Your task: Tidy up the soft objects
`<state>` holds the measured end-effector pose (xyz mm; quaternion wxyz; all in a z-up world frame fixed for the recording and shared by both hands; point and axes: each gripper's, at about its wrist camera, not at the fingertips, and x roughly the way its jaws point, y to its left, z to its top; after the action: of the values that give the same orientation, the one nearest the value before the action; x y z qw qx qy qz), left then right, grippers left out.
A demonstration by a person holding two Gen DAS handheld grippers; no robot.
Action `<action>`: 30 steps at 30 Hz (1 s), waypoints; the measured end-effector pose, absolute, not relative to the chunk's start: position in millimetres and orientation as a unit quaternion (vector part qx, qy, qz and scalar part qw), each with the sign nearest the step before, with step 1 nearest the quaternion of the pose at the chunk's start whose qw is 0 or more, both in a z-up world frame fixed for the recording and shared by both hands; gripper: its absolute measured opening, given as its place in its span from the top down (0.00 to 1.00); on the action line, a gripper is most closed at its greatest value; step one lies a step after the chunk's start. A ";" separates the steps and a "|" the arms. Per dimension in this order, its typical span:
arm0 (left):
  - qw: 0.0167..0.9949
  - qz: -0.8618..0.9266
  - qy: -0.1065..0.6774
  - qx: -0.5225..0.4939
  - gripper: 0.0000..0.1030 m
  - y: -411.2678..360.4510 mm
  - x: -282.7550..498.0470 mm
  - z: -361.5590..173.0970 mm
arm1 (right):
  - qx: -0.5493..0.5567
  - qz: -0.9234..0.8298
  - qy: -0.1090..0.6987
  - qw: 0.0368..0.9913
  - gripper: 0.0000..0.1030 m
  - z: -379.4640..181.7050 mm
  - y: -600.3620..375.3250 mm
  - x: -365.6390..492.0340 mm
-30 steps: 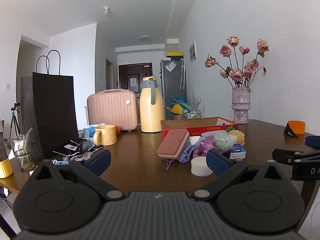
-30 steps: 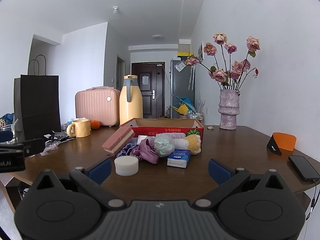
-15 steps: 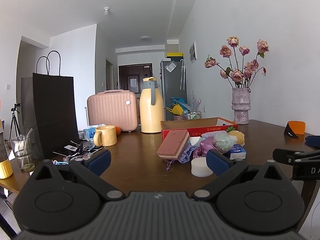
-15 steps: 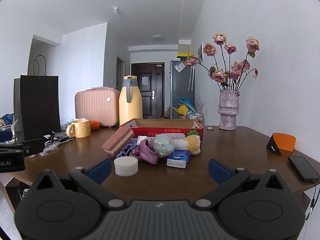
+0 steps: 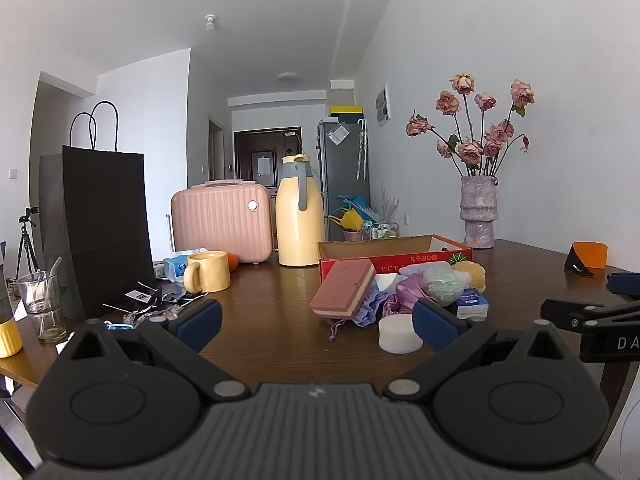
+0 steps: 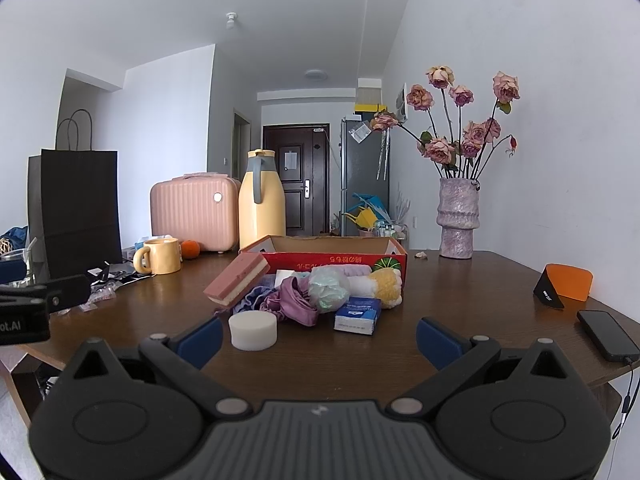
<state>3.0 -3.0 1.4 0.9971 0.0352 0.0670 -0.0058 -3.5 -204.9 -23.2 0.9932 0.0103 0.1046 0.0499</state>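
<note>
A heap of soft things lies on the brown table in front of a red cardboard box (image 6: 340, 259) (image 5: 400, 258). In it are a pink sponge (image 6: 237, 278) (image 5: 344, 293) propped at a slant, a white round sponge (image 6: 253, 330) (image 5: 400, 334), a purple scrunchie (image 6: 294, 306), a green mesh puff (image 6: 328, 289) (image 5: 442, 282), a yellow knit piece (image 6: 386, 286) and a blue tissue pack (image 6: 357, 315) (image 5: 472, 306). My left gripper (image 5: 316, 322) is open and empty, short of the heap. My right gripper (image 6: 320, 340) is open too, just in front of the white sponge and tissue pack.
A yellow mug (image 6: 160, 256), a pink case (image 6: 192, 212), a yellow jug (image 6: 261, 200) and a black paper bag (image 6: 78, 204) stand at the left and back. A vase of flowers (image 6: 458, 220) is at the back right. A phone (image 6: 606, 335) and an orange stand (image 6: 566, 286) lie on the right.
</note>
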 end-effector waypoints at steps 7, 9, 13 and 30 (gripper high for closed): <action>0.997 -0.006 0.068 0.035 0.00 -3.3 3.1 1.5 | 0.008 0.051 0.105 0.993 0.00 -25.3 -203.7 -3.3; 0.997 -0.005 0.070 0.035 0.00 -4.0 3.4 1.3 | 0.008 0.052 0.106 0.993 0.00 -26.5 -203.5 -3.2; 0.997 -0.008 0.070 0.037 0.00 -4.4 3.8 0.1 | 0.012 0.050 0.107 0.993 0.00 -27.2 -205.9 -2.0; 0.997 -0.010 0.071 0.037 0.00 -5.1 3.9 -0.8 | 0.013 0.053 0.111 0.992 0.00 -27.9 -205.1 -0.7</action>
<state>3.9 -5.1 -0.8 0.9967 0.0375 0.0714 -0.0096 -0.7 -205.1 -27.9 0.9923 0.0127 0.1114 0.0533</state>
